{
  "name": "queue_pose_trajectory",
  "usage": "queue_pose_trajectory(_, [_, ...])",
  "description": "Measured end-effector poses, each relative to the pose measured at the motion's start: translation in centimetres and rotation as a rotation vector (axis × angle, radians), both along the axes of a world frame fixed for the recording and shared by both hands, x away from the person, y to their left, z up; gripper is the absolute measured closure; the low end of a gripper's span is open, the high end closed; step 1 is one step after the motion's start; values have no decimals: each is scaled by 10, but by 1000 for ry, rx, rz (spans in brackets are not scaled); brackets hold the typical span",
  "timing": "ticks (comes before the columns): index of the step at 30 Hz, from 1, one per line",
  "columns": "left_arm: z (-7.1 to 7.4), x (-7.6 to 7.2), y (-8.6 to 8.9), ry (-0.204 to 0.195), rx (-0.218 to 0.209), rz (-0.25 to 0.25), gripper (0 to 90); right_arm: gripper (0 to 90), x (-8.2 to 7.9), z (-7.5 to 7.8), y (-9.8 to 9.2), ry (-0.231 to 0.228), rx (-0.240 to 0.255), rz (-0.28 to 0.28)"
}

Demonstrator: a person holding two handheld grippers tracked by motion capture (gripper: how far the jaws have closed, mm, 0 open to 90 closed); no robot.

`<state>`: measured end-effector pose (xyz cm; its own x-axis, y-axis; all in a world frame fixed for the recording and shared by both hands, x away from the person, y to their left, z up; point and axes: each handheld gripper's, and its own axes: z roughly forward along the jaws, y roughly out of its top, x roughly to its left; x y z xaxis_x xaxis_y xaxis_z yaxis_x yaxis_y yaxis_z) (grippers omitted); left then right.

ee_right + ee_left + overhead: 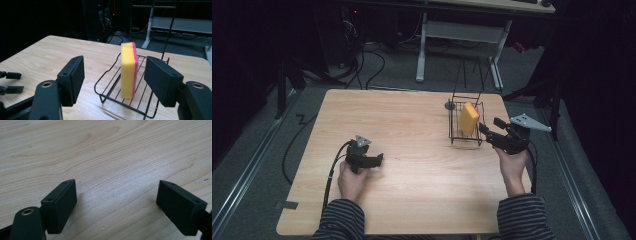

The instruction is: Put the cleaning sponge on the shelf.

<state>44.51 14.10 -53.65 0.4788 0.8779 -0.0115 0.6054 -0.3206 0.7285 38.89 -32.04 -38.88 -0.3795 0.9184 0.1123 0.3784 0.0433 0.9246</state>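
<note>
A yellow sponge (469,119) with a pink backing (135,67) stands on edge inside a black wire basket (453,134) at the table's back right. My right gripper (489,124) hovers just right of the basket, pointing at it. In the right gripper view its jaws (115,72) stand open, with the sponge (128,71) a little beyond them and untouched. My left gripper (379,159) rests low at the table's front left. Its jaws (116,202) are open over bare wood.
The basket's tall wire frame (472,75) rises behind it, and a small dark disc (450,105) sits at its back left corner. The wooden table (412,150) ends close to the right of the basket. A white desk frame (462,35) and cables lie on the floor beyond.
</note>
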Motion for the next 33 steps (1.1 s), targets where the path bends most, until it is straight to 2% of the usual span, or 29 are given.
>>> queue_pose_trajectory(12, [0, 0, 0, 0, 0, 0, 174, 338, -20, -1, -14, -10, 27, -7])
queue_pose_trajectory(33, [0, 0, 0, 0, 1, 0, 174, 341, -44, -4, -12, -23, 29, 20])
